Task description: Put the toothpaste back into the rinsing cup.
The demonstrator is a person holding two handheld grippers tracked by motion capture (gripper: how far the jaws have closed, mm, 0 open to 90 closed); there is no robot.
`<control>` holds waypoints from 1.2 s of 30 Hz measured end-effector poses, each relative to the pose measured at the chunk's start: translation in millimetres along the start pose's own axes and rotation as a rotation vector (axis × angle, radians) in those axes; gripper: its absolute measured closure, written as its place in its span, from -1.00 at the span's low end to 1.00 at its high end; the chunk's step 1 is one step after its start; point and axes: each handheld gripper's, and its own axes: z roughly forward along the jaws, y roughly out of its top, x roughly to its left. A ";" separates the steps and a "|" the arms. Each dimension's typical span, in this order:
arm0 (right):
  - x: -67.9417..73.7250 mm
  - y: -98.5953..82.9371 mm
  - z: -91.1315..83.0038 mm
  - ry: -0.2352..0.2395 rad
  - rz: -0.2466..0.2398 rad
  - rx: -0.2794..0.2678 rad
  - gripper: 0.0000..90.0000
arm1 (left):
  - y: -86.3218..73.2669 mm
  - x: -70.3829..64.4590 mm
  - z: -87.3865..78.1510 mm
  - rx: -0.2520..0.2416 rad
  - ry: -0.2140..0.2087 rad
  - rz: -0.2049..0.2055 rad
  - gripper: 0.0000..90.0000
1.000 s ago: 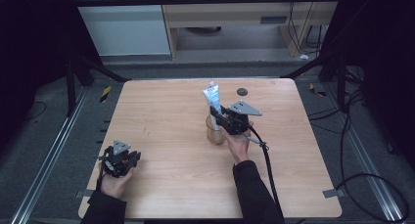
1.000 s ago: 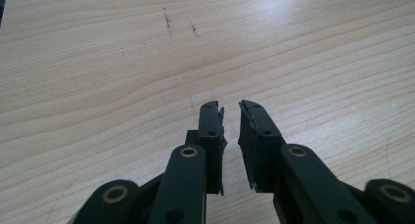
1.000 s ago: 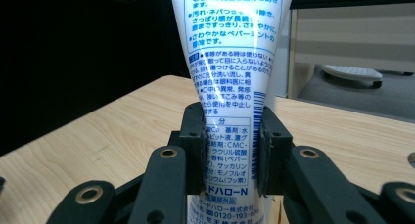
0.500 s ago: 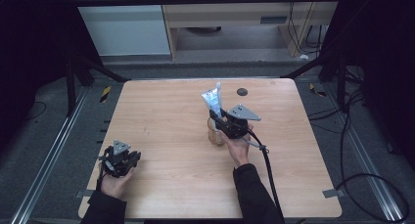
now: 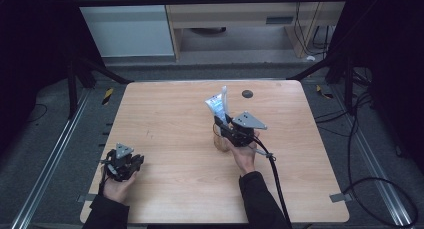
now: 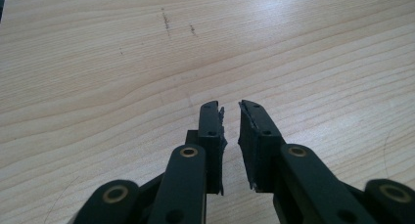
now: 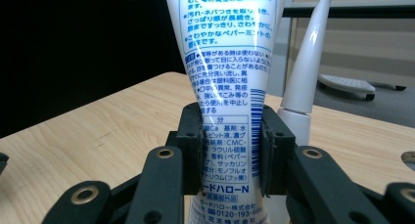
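The right gripper [image 5: 223, 125] is clamping a white plastic toothpaste tube with blue print [image 5: 217, 105], its jaws pressing both sides of the tube's lower body in the right gripper view [image 7: 226, 136]. The tube is standing upright near the middle of the light wooden table [image 5: 170, 114], apparently in or just above a small tan cup [image 5: 220, 142]; the seating cannot be told. A white tapered handle [image 7: 306, 72] is standing just beside the tube. The left gripper [image 5: 121, 161] is resting near the table's front left corner, its jaws [image 6: 230, 117] narrowly parted on nothing. Risk, as a judgement: the soft tube may be deforming under the grip and slipping, or a sideways pull may be tipping the light cup and the handle in it.
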 end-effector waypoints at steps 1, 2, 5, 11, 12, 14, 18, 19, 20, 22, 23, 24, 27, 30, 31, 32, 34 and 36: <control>0.0 1.1 0.0 0.001 0.002 0.008 0.50 | -0.1 0.0 0.0 0.000 0.000 0.000 0.75; 0.1 2.4 0.0 0.001 -0.003 0.019 0.49 | -0.1 0.0 0.0 0.000 0.000 0.000 0.75; 0.6 6.3 -0.4 -0.003 -0.001 0.048 0.46 | -0.1 0.2 -0.2 -0.001 0.000 -0.001 0.75; -0.2 9.3 -4.1 0.002 0.002 0.072 0.45 | -0.1 0.2 -0.2 -0.001 0.000 0.000 0.75; -0.2 9.6 -5.1 0.003 0.005 0.075 0.44 | -0.1 0.2 -0.2 -0.001 0.000 0.000 0.75; -0.4 10.0 -7.0 0.006 0.006 0.079 0.44 | -0.1 0.3 -0.2 0.000 0.000 0.000 0.75; -0.5 8.7 -10.7 0.008 0.016 0.073 0.44 | -0.1 0.1 -0.2 0.000 0.000 0.000 0.75; -0.4 7.9 -11.8 0.010 0.018 0.070 0.44 | -0.1 0.1 -0.3 0.000 0.000 0.000 0.74; -0.2 6.8 -13.3 0.010 0.018 0.064 0.45 | -0.1 0.0 -0.4 -0.001 0.000 0.000 0.74; 0.6 3.5 -16.9 0.013 0.028 0.047 0.46 | -0.1 0.1 -0.4 -0.001 0.001 0.000 0.75; 0.9 1.4 -18.8 0.015 0.031 0.036 0.46 | -0.2 0.0 -0.2 0.000 0.001 -0.001 0.75; 1.3 -0.4 -20.7 0.017 0.028 0.027 0.47 | -0.2 -0.2 -0.2 0.001 0.000 0.001 0.75; 2.2 -2.9 -25.2 0.020 0.019 0.016 0.48 | 0.0 -0.7 -0.6 -0.002 0.000 0.002 0.75; 3.1 -5.4 -27.0 0.014 0.012 0.003 0.49 | 0.1 -0.9 -0.8 -0.002 0.000 0.003 0.75; 3.7 -6.4 -27.1 0.012 0.004 -0.003 0.50 | 0.0 -0.8 -0.8 -0.002 0.000 0.003 0.75; 4.2 -7.0 -27.2 0.012 -0.003 -0.003 0.50 | 0.0 -0.7 -0.6 -0.002 0.001 0.002 0.74; 5.4 -6.7 -26.9 0.008 -0.006 -0.002 0.50 | -0.1 -0.5 -0.6 -0.001 0.000 0.001 0.75; 4.9 -4.9 -26.3 0.012 -0.008 0.012 0.49 | -0.1 -0.3 -0.7 -0.002 0.001 0.000 0.75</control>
